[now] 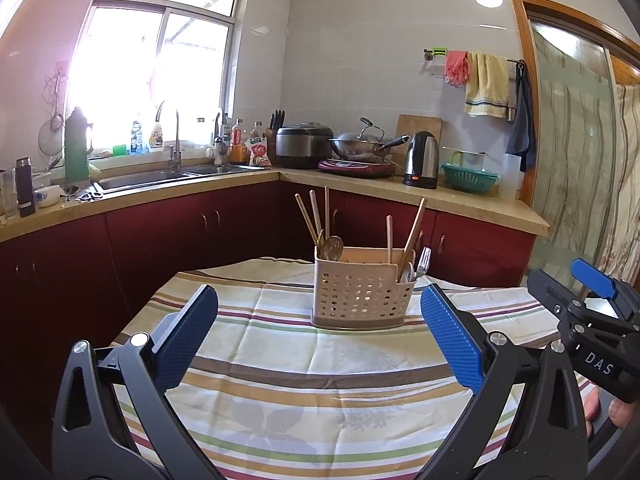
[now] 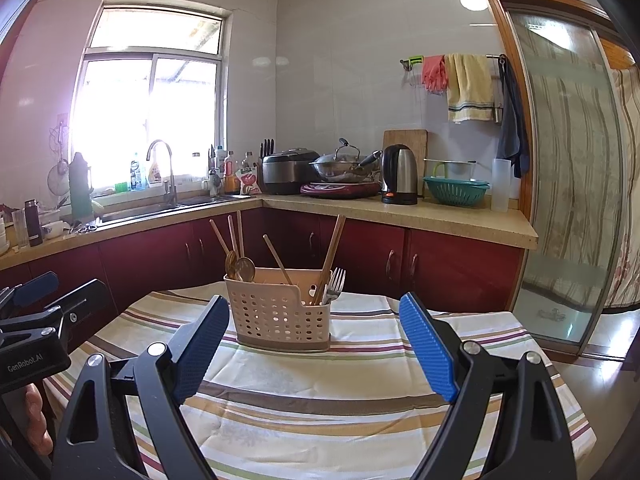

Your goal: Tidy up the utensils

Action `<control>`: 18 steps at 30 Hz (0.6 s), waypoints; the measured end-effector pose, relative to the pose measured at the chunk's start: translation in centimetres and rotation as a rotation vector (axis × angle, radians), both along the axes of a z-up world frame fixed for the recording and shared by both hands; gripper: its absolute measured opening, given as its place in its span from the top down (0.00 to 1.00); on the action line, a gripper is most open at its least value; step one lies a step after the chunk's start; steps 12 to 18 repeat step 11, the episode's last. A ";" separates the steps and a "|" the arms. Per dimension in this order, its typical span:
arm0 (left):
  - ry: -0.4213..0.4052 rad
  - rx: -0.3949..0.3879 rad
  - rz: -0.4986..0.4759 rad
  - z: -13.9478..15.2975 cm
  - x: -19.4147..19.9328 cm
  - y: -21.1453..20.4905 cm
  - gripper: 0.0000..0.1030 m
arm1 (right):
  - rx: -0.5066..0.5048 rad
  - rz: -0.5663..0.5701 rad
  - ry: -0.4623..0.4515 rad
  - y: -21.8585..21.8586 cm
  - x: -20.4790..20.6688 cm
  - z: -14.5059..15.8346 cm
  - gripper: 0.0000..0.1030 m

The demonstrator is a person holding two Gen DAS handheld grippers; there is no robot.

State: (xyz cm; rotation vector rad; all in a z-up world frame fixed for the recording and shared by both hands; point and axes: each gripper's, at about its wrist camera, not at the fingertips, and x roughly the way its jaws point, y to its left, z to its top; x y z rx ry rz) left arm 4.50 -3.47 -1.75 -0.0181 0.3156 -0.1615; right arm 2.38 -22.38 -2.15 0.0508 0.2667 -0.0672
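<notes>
- Two views on hand; left wrist first. My left gripper (image 1: pixel 320 334) has its jaws wide apart and empty, hovering above the striped worktop (image 1: pixel 280 392).
- Utensil caddy (image 1: pixel 362 286), perforated beige, stands upright on the worktop ahead of the jaws, apart from them. Chopsticks (image 1: pixel 316 216) and a spoon (image 1: pixel 333 248) sit in its left end; more chopsticks and a fork (image 1: pixel 424 262) in its right end.
- Right gripper (image 1: pixel 592 292) shows at the right edge; I cannot tell its spread from here.
- Right wrist view: my right gripper (image 2: pixel 314 344) has its jaws apart, holding nothing. The caddy (image 2: pixel 276 314) stands beyond them, left of centre.
- Judgement: types look mixed between compartments, so sorting remains. I would approach one handle from above, close on its shaft alone, and lift straight up so the light caddy does not tip.
</notes>
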 end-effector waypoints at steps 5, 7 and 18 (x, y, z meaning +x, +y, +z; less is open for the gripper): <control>0.015 0.013 0.014 -0.3 1.0 0.0 0.04 | 0.001 0.000 0.009 -0.1 0.3 -0.3 0.18; 0.028 0.012 0.032 -0.7 1.7 0.3 0.04 | 0.001 -0.007 0.016 -0.4 0.6 -0.6 0.18; 0.093 0.030 0.059 -2.1 4.3 0.8 0.04 | 0.016 -0.025 0.051 -1.8 1.9 -1.7 0.18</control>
